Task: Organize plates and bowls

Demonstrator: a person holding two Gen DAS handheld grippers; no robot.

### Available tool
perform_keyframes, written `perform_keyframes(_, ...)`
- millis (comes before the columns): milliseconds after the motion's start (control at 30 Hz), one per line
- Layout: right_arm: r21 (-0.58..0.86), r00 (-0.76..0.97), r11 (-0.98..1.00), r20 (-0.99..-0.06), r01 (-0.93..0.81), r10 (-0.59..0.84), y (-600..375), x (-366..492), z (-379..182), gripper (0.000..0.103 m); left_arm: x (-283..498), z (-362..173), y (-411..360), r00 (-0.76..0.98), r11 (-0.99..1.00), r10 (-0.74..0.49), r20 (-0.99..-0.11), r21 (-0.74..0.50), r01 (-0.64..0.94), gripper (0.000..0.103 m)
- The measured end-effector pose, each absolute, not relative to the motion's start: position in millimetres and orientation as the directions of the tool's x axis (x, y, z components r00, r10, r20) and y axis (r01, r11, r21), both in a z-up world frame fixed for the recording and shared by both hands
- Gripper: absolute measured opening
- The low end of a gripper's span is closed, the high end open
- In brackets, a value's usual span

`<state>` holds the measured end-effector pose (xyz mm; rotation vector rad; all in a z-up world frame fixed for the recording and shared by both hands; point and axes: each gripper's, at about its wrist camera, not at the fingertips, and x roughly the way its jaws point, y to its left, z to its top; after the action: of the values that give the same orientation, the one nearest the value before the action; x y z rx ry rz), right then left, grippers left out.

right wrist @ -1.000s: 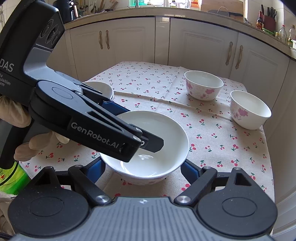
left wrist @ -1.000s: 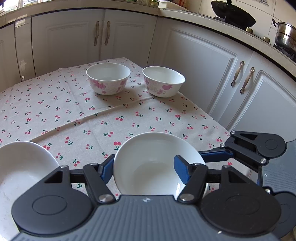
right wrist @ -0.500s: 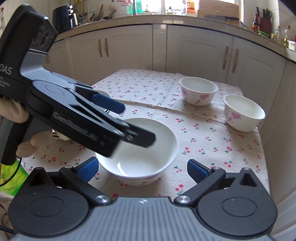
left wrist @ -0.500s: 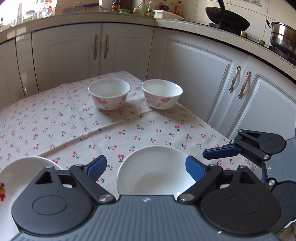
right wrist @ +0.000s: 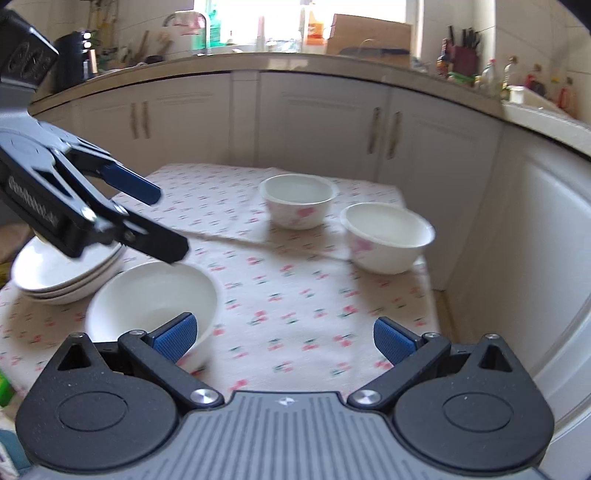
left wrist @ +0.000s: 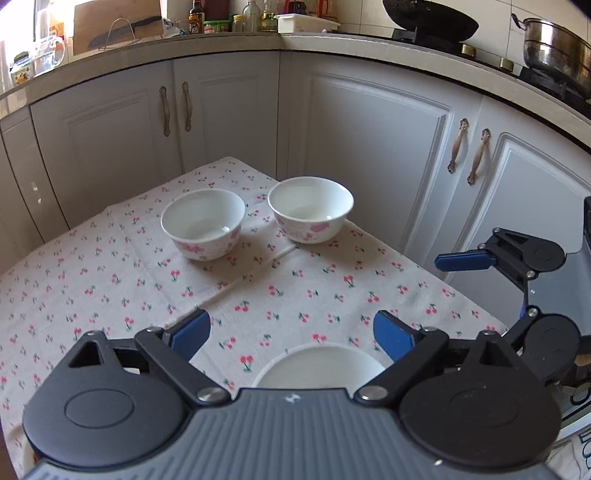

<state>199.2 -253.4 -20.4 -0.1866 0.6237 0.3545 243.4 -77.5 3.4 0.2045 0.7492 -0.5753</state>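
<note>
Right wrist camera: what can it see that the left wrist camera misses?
Only the right wrist view shows the stack of white plates, beside the plain white bowl, and the left tongs from the side, open with nothing in them.

Only the left wrist view shows the black wok and steel pot on the stove.

Both show the two pink-flowered bowls on the cherry tablecloth, and part of the plain bowl.

plain bowl [right wrist: 147, 295], stacked plates [right wrist: 70, 277], two floral bowls [right wrist: 299, 201]
</note>
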Motion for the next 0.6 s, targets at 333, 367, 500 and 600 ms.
perform_keyframes(333, -0.123, 0.786, 0.936, -0.585, -0.330, 0.200, -275.1, 253.3, -18.0, 0.103, 316.9, 21.4, -119.5, 0.574, 0.791, -0.430, -0.697, 0.016, 0.612, 0.095)
perform_keyframes(367, -0.128, 0.784, 0.935, -0.589, -0.330, 0.196, -277.0, 258.6, -19.0, 0.103, 324.9, 20.2, -124.9, 0.568, 0.788, -0.432, -0.701, 0.014, 0.616, 0.095)
perform_keyframes(500, -0.157, 0.773, 0.928, -0.609, -0.338, 0.178, -284.8, 279.6, -25.6, 0.103, 354.6, 11.1, -148.4, 0.538, 0.767, -0.434, -0.723, 0.018, 0.642, 0.095)
perform_keyframes(600, -0.171, 0.763, 0.919, -0.621, -0.356, 0.180, -289.4, 294.8, -32.5, 0.103, 374.8, -0.6, -164.7, 0.512, 0.753, -0.429, -0.744, 0.019, 0.658, 0.095)
